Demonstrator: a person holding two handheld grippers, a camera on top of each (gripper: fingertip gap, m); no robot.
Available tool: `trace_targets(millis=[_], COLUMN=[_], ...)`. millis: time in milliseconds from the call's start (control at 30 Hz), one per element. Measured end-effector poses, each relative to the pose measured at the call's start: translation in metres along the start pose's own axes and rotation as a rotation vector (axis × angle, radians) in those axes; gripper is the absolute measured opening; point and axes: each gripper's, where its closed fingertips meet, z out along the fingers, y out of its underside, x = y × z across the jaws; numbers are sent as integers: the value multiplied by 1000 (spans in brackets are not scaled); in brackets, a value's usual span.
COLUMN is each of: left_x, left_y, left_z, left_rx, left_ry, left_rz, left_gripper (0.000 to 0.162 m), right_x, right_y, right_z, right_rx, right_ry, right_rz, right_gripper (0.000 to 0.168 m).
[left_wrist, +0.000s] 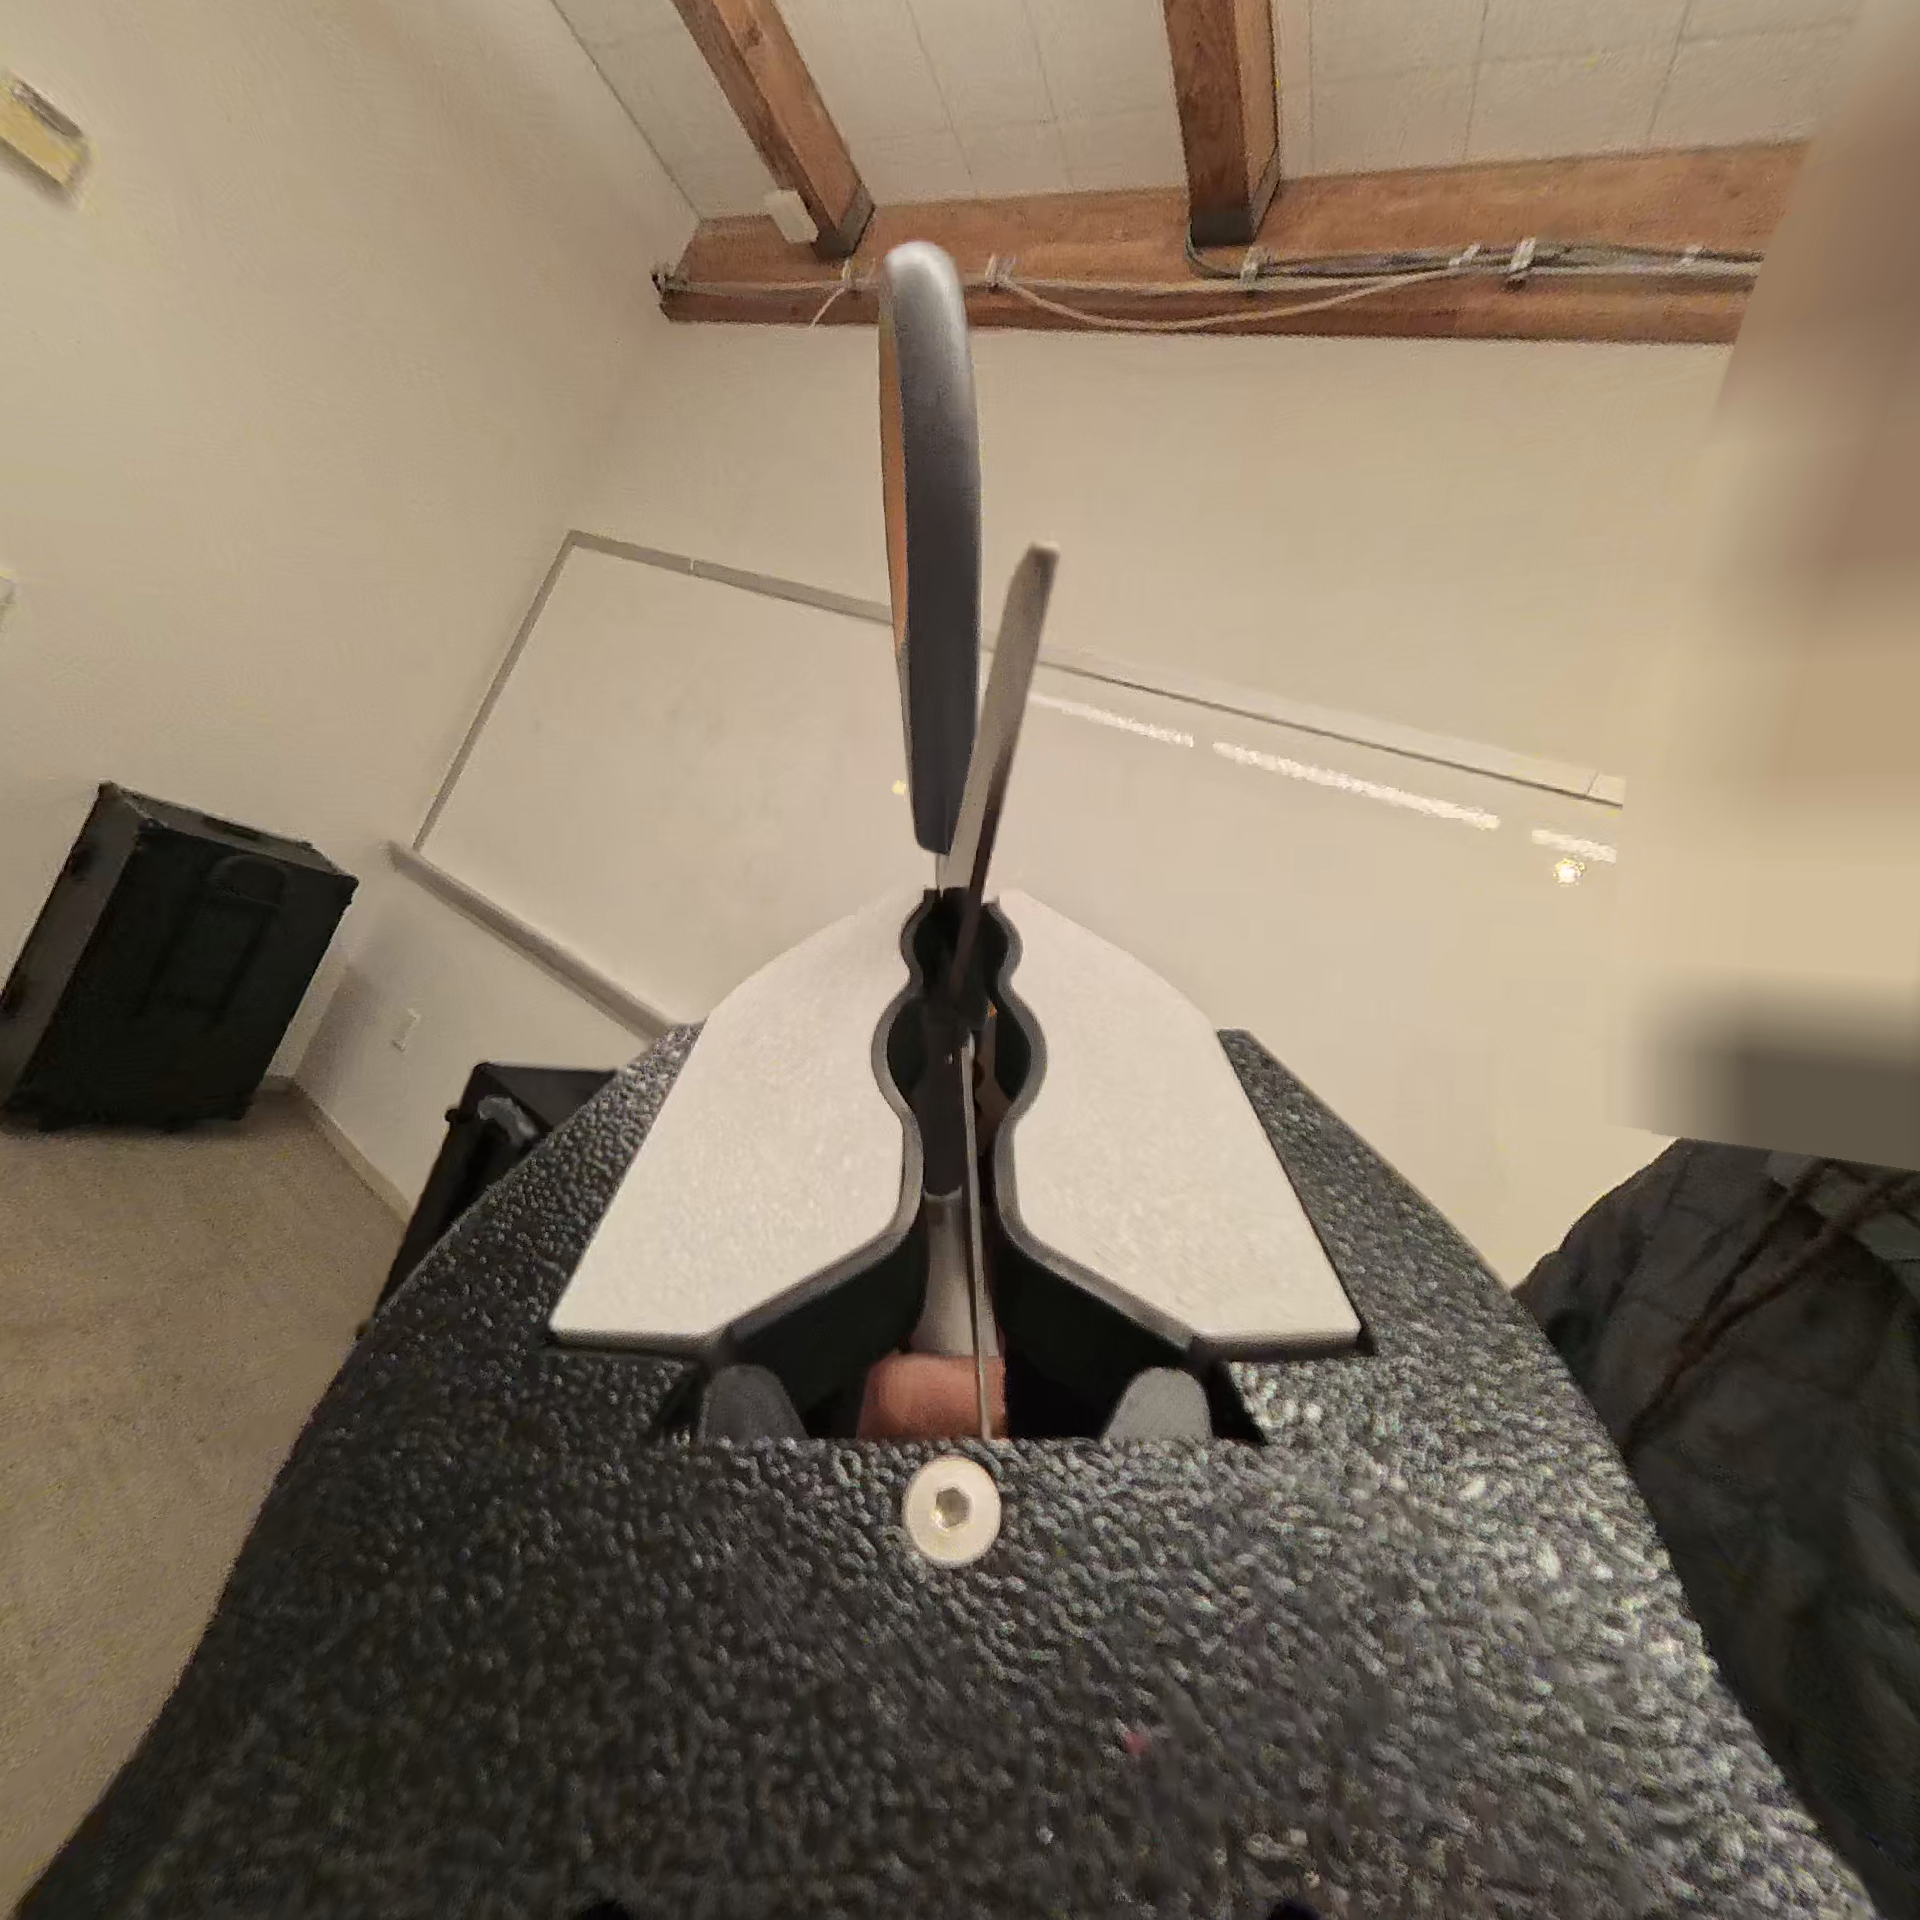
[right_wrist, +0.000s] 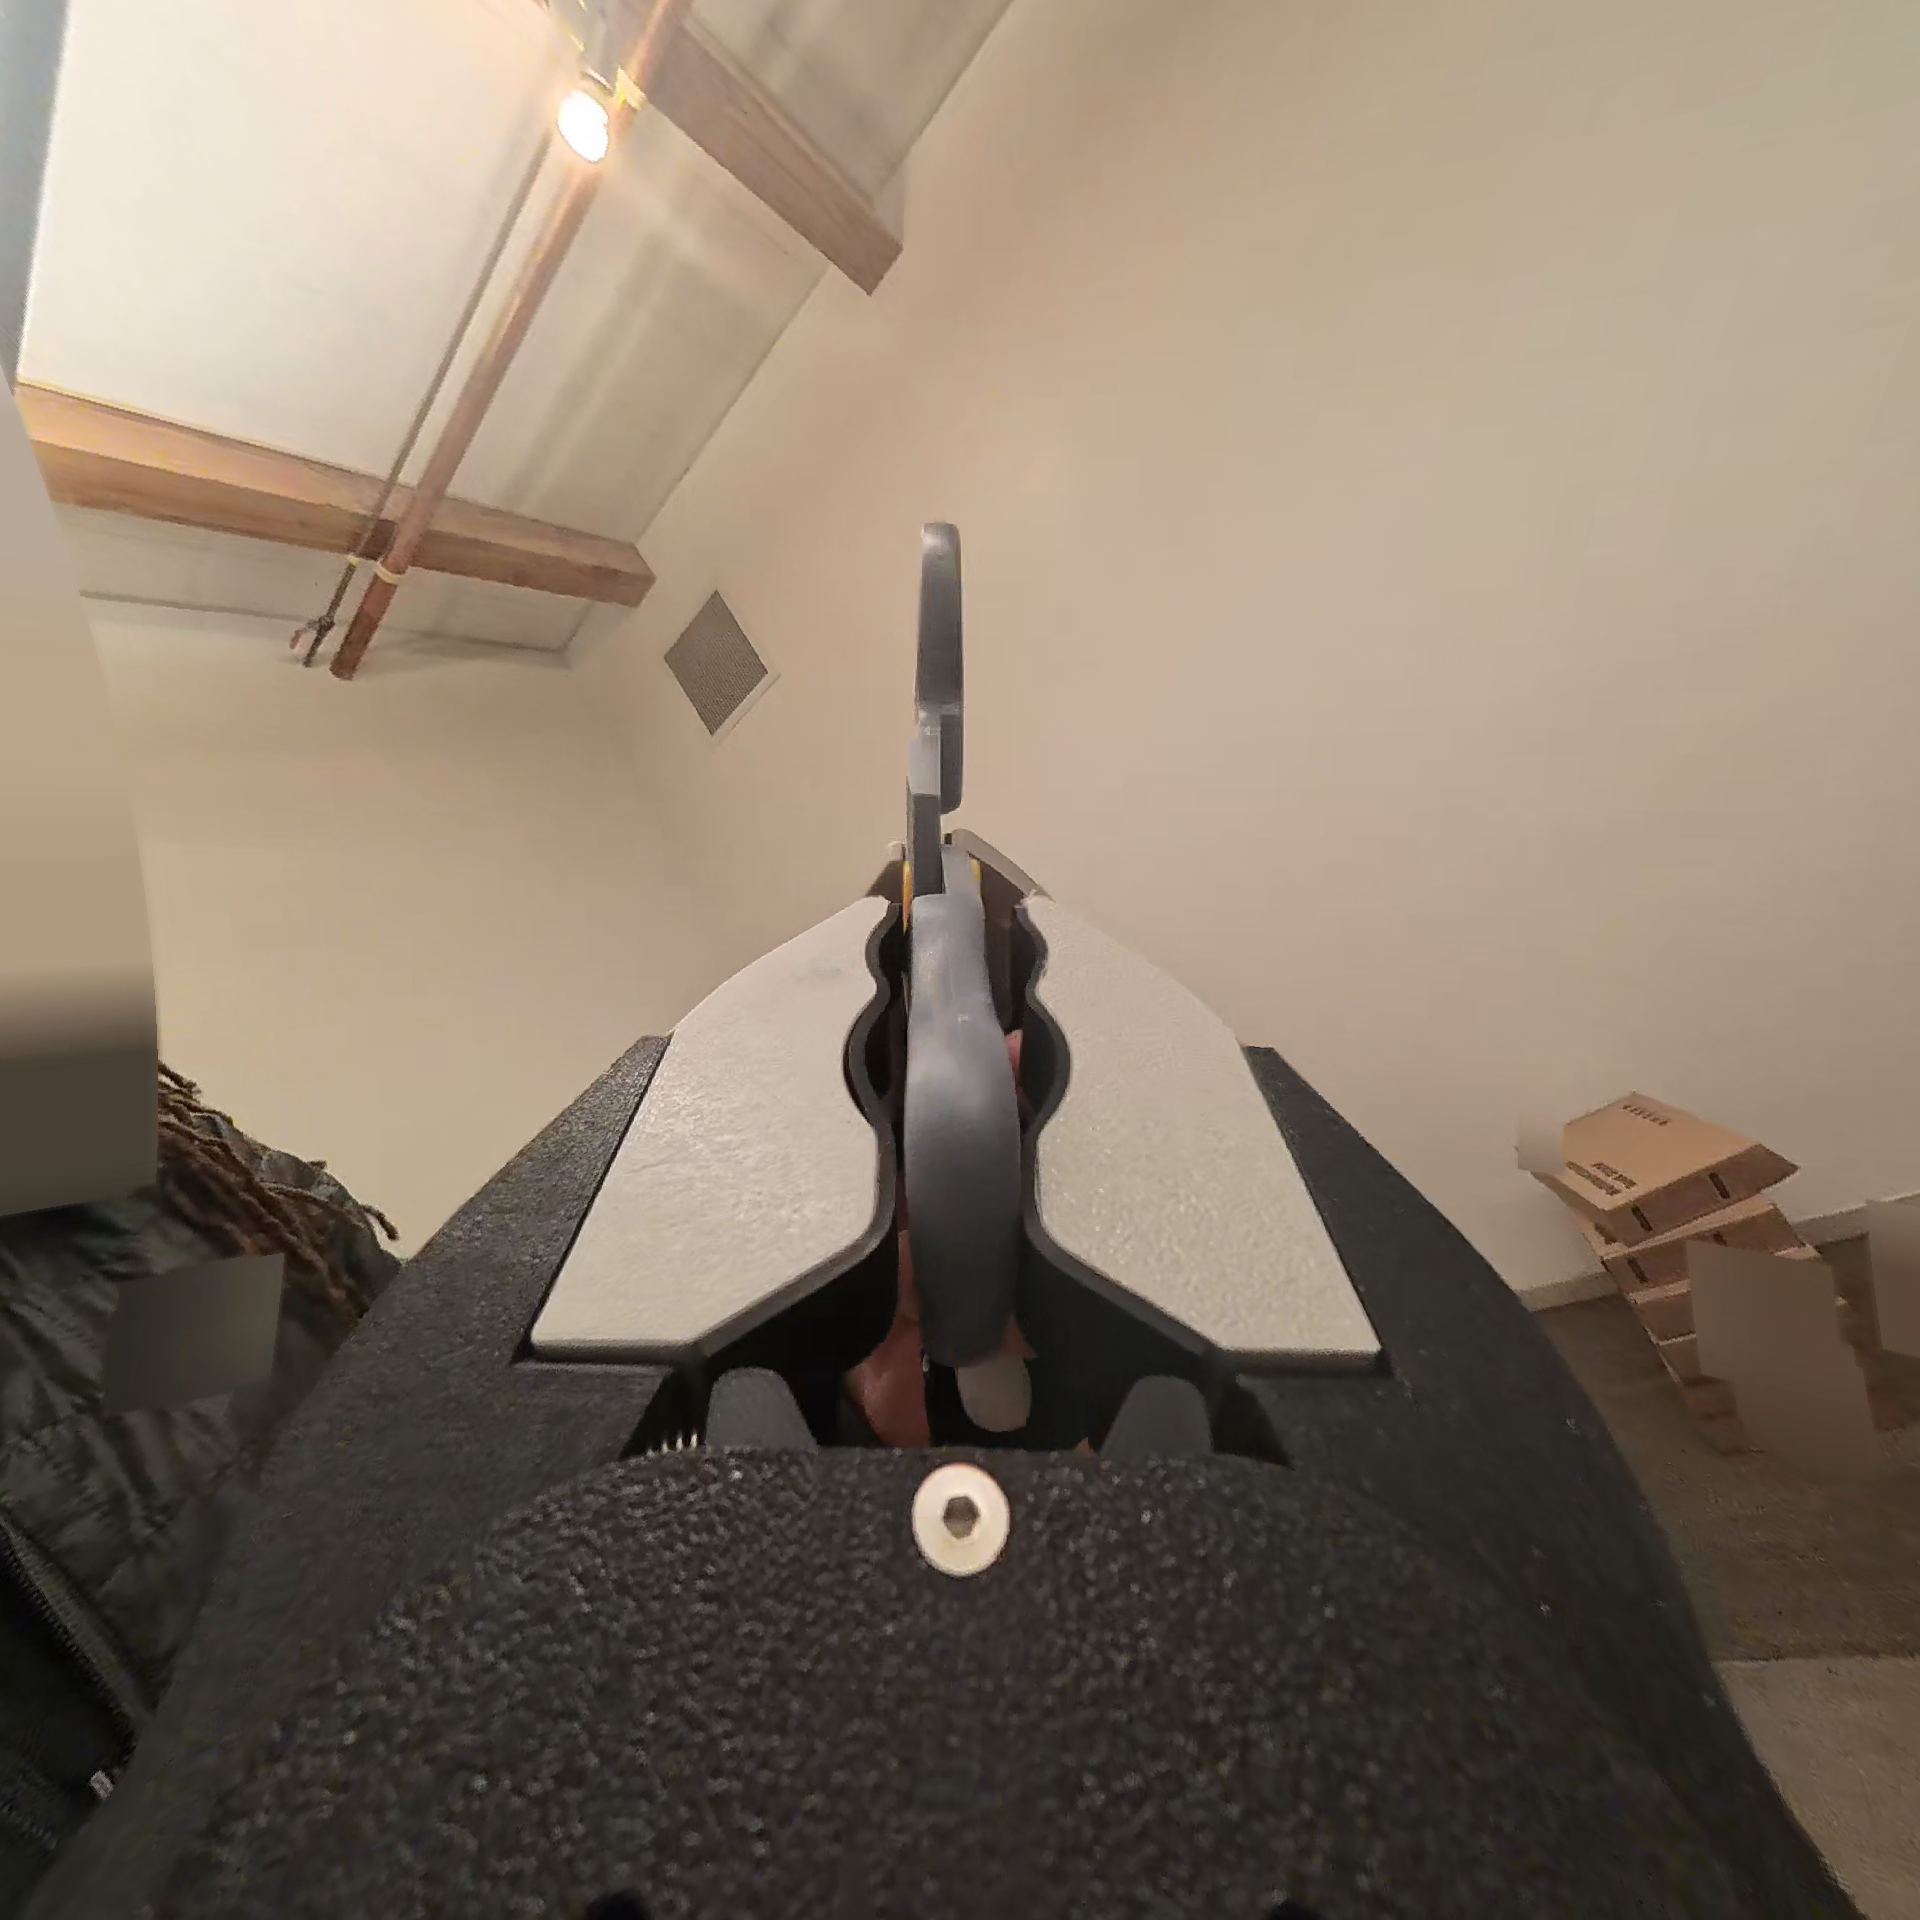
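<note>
Nearest in the left wrist view, the left gripper (left_wrist: 956, 935) points up at the ceiling, its pale fingers (left_wrist: 769, 1153) pressed close on a pair of scissors (left_wrist: 940, 582). A grey handle loop and a thin steel blade stick up past the tips. Far behind hang a whiteboard (left_wrist: 727, 748) and wooden beams (left_wrist: 1226, 249); a black case (left_wrist: 166, 956) stands far left.

In the right wrist view, the right gripper (right_wrist: 954, 914) is also shut, clamping a grey-handled tool (right_wrist: 951, 1122) edge-on, its kind unclear. Cardboard boxes (right_wrist: 1662, 1195) lie far right, near the wall.
</note>
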Motion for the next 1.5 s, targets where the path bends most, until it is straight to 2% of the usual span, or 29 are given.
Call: trace_targets(millis=[133, 367, 633, 767, 833, 900, 1000, 1100, 1167, 1367, 1500], left_x=[3, -3, -10, -35, -55, -60, -71, -71, -73, -61, -66], left_y=[-12, -19, -15, -11, -8, -9, -9, -7, -9, -11, -16], left_z=[-10, -20, -22, -28, -37, -43, -53, -54, -57, -47, -53], left_rx=[54, 81, 60, -14, -92, -120, -163, -209, -253, -421, -583], left_ry=[1, -16, -85, -285, -450, -501, -617, -647, -716, -655, -593], left_rz=[23, 15, 55, 143, 218, 249, 274, 292, 391, 520, 550], left_gripper=[6, 6, 8, 21, 28, 33, 31, 29, 26, 26, 35], right_x=[-1, 0, 5, 20, 30, 39, 47, 52, 53, 51, 49], right_y=[17, 21, 23, 15, 9, 5, 3, 7, 12, 22, 29], right_z=[8, 18, 18, 12, 6, 0, -8, -12, -13, -16, -20], right_rx=[-74, -76, -116, -144, -157, -197, -263, -318, -343, -366, -406], right_ry=[10, -5, 13, 112, 192, 280, 385, 439, 457, 441, 382], right_rz=[-47, -53, -115, -187, -249, -361, -534, -653, -701, -743, -730], right_gripper=[31, 15, 14, 14, 14, 14, 14, 14, 14, 14, 14])
